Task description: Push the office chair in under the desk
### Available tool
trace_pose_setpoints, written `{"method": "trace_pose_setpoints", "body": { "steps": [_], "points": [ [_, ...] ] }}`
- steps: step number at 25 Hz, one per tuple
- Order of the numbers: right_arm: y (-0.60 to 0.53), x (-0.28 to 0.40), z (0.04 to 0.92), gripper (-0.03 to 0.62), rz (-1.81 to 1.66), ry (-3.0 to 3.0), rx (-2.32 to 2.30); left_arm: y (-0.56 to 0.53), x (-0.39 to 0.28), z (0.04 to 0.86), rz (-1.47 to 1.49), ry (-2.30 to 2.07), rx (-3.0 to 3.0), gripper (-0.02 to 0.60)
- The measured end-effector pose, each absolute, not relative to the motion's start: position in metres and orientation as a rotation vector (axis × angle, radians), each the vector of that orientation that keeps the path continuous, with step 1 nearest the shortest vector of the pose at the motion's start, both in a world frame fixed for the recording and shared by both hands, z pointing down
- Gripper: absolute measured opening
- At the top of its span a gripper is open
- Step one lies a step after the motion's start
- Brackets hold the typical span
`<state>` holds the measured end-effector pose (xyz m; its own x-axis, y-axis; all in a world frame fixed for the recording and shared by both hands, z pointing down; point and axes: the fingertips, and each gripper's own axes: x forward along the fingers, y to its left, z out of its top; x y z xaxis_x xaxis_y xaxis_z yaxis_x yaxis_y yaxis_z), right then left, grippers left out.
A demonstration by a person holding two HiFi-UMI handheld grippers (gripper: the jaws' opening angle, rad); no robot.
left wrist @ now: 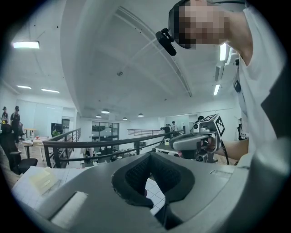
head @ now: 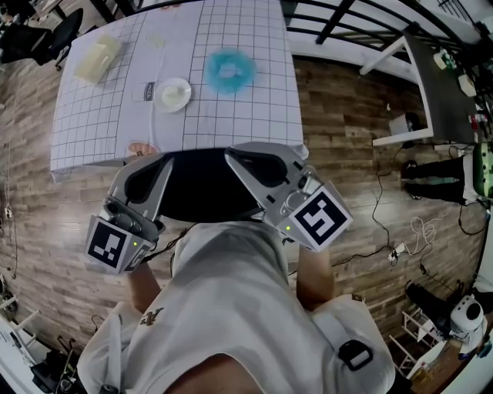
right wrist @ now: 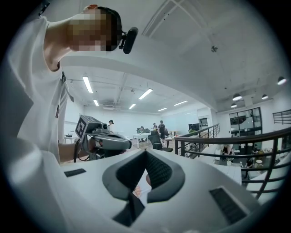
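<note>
Wood floor (head: 347,154), grid-cloth bench (head: 100,115); black office chair (head: 202,188) at its near edge. Left gripper (head: 163,163) and right gripper (head: 235,156) overlap the chair, both with fingers pressed together.

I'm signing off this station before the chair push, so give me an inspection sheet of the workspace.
Surface: desk under a grid cloth, flat.
Job's things: black chair at the desk's near edge, between the claws; the part in view lies outside the edge.
Clutter: pale box, white dish and blue fluffy thing on the desk.
Claws: left claw and right claw both shut, empty, alongside the chair; contact unclear.
Cables: loose cables and a power strip on the floor to the right.
Surroundings: wood floor, railing, second table, people farther off.
</note>
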<state>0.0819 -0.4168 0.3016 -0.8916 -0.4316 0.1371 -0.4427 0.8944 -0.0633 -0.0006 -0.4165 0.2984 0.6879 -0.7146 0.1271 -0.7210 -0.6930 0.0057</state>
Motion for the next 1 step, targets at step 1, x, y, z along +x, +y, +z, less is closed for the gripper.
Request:
{"method": "trace_pose_setpoints", "body": {
  "steps": [1],
  "points": [
    [-0.4166, 0.0816, 0.3018, 0.002, 0.139, -2.940, 0.681, -0.4163, -0.0010, 0.2984, 0.176, -1.205, 2.836, 0.002]
  ]
}}
